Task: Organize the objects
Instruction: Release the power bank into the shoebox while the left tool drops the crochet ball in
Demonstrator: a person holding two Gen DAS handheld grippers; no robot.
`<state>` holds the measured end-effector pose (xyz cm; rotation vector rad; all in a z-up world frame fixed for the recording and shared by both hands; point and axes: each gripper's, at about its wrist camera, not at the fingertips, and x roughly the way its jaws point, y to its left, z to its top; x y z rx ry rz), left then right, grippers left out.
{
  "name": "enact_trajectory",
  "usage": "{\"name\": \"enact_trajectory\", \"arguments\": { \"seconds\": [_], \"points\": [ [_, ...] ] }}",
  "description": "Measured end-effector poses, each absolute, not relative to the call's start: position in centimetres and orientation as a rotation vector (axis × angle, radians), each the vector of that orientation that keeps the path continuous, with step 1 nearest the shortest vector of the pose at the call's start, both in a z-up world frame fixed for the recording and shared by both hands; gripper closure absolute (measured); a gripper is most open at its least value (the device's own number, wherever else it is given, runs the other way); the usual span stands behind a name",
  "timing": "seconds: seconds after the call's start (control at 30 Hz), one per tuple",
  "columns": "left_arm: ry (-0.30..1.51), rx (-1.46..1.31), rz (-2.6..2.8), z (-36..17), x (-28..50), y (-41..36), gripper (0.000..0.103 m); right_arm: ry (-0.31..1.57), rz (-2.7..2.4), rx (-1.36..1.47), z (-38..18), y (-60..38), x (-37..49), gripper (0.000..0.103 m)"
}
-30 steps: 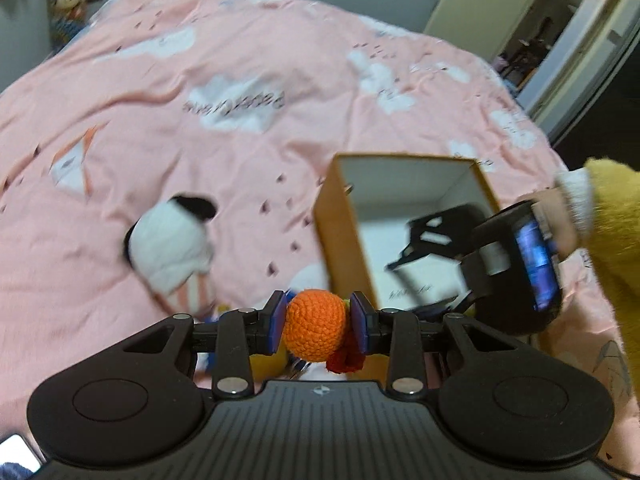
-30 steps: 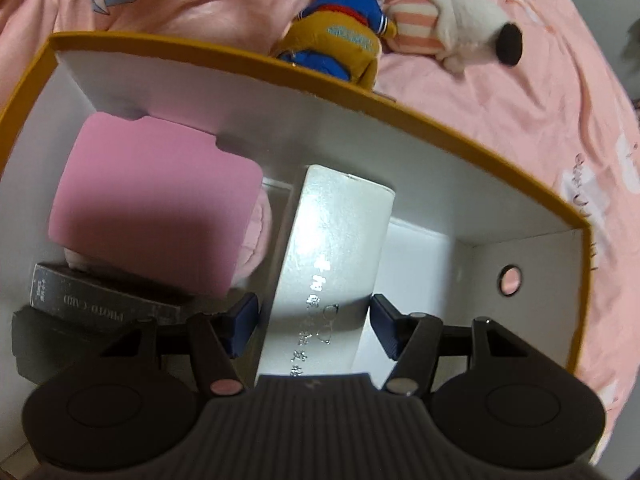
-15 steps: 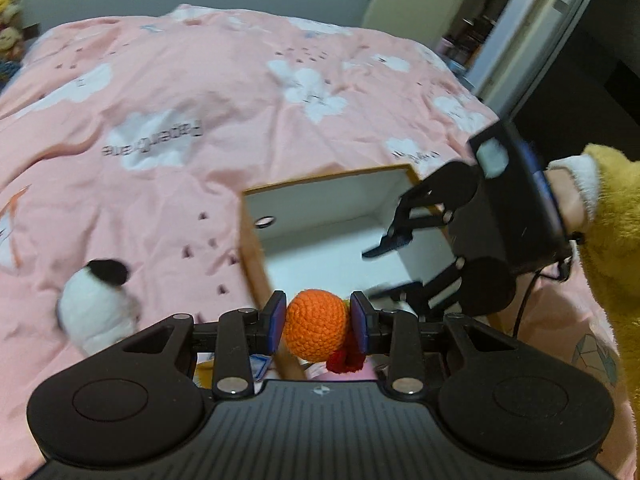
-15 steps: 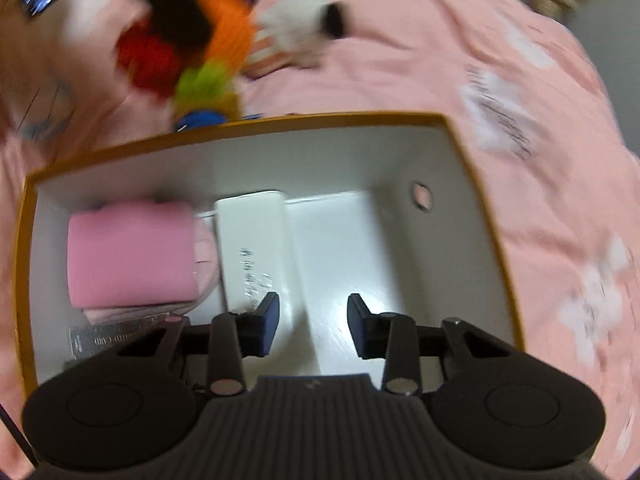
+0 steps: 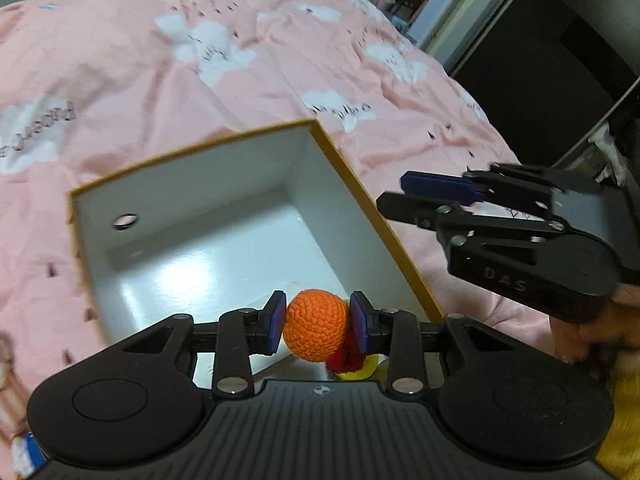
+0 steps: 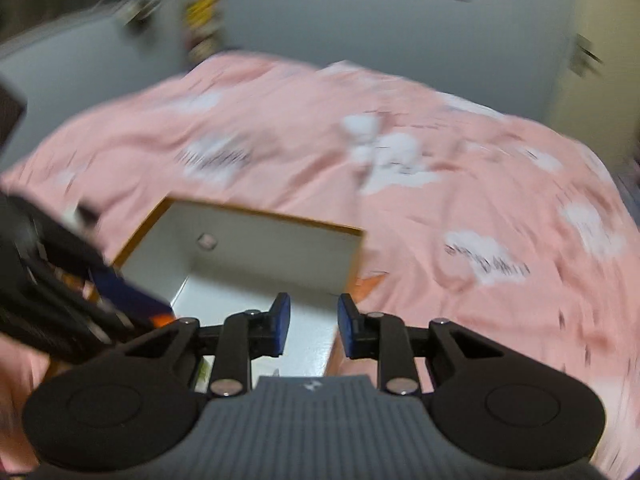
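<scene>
My left gripper (image 5: 317,328) is shut on an orange crocheted toy (image 5: 316,330) with red and yellow parts below it, held over the near part of the open box (image 5: 188,264), which is white inside with an orange rim. My right gripper (image 6: 310,326) hangs above the box's near right corner (image 6: 348,256); its jaws are closing with nothing between them. In the left wrist view the right gripper (image 5: 436,196) is out to the right of the box, beyond its rim. The box's contents are hidden here.
The box lies on a pink bedcover with white clouds (image 5: 248,56). A grey wall (image 6: 360,20) and a door stand behind the bed. A striped plush (image 5: 8,364) peeks in at the left edge. A yellow sleeve (image 5: 624,420) is at the lower right.
The right gripper let go of the silver box inside, rose out of the box, rolled and narrowed its jaws. The left gripper carried the orange toy from beside the box to over its opening.
</scene>
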<state>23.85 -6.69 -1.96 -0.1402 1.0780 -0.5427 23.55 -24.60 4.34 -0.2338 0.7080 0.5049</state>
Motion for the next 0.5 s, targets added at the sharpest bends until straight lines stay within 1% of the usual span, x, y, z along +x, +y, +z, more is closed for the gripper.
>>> {"name": "enact_trajectory", "arguments": {
  "seconds": [0.13, 0.37, 0.5],
  "points": [
    [1.102, -0.158, -0.552, -3.6, 24.8, -8.6, 0.064, 0.696, 0.402, -0.107, 3.3, -26.1, 23.3, 0.075],
    [1.160, -0.183, -0.542, -7.1, 26.4, -10.9, 0.064, 0.679, 0.297, -0.042, 1.6, -27.2, 23.4, 0.075],
    [1.175, -0.161, -0.533, -7.9, 26.5, -11.8, 0.064, 0.690, 0.299, -0.012, 1.0, -27.7, 23.2, 0.075]
  ]
}}
